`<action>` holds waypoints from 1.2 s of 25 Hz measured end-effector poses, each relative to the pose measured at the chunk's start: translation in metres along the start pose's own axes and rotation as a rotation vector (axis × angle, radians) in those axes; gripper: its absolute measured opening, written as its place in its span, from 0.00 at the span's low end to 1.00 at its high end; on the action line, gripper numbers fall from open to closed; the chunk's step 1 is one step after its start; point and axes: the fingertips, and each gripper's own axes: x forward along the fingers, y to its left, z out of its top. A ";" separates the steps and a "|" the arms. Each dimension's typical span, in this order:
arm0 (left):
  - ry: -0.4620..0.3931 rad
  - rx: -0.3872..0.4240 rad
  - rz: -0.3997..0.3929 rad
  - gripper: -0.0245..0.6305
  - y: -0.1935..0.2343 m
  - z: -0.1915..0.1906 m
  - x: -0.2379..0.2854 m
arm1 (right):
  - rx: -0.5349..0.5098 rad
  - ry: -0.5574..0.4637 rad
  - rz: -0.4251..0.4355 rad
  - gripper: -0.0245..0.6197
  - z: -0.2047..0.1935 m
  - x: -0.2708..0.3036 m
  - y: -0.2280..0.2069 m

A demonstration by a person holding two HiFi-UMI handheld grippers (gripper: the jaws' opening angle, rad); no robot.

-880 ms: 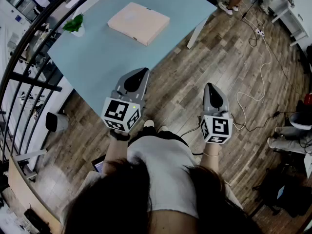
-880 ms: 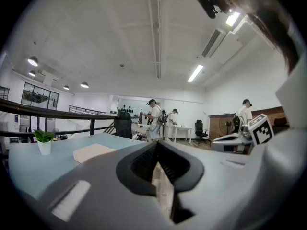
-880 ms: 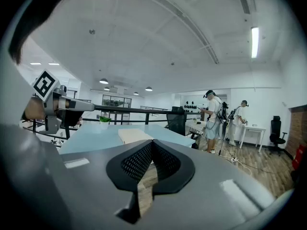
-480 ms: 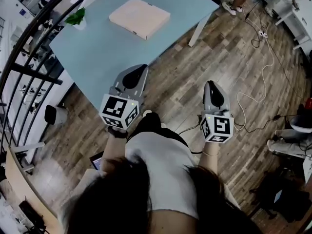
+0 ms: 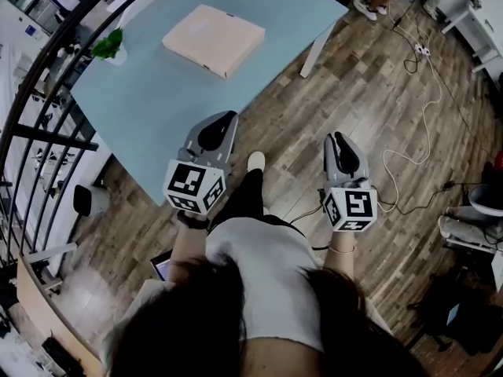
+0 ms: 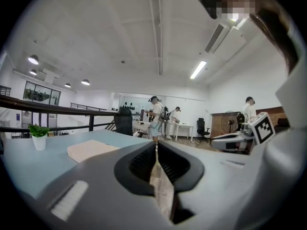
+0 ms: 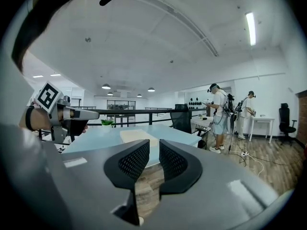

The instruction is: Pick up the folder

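Count 2 tongs at lower centre of the head view, each with 1 marker cube: grey left gripper (image 5: 228, 116) pressed together and empty, grey right gripper (image 5: 336, 137) held a narrow slit apart, empty too. Beyond, at upper left: 1 flat beige square folder (image 5: 212, 39) lying on 1 pale blue table (image 5: 149, 108), well apart from both, with bare tabletop on its near side. Near the table's left edge, 1 small green plant in a white pot (image 5: 108, 48); past it, 1 black metal railing (image 5: 43, 85). At right, open wood-plank floor (image 5: 354, 85) with 1 white cable (image 5: 428, 104).
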 end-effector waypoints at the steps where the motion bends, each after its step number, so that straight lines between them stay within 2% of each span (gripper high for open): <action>1: -0.001 -0.005 -0.005 0.13 0.004 0.001 0.009 | 0.002 0.000 0.003 0.10 0.002 0.009 -0.005; 6: 0.004 -0.017 -0.044 0.13 0.031 0.009 0.058 | 0.017 0.013 0.018 0.15 0.012 0.063 -0.024; 17: 0.006 -0.015 -0.035 0.16 0.104 0.038 0.148 | 0.023 0.014 0.065 0.19 0.046 0.179 -0.051; 23: 0.005 -0.033 -0.015 0.18 0.136 0.041 0.164 | 0.020 0.032 0.099 0.22 0.054 0.220 -0.046; 30: 0.004 -0.064 0.073 0.19 0.174 0.036 0.155 | 0.026 0.066 0.176 0.26 0.051 0.258 -0.027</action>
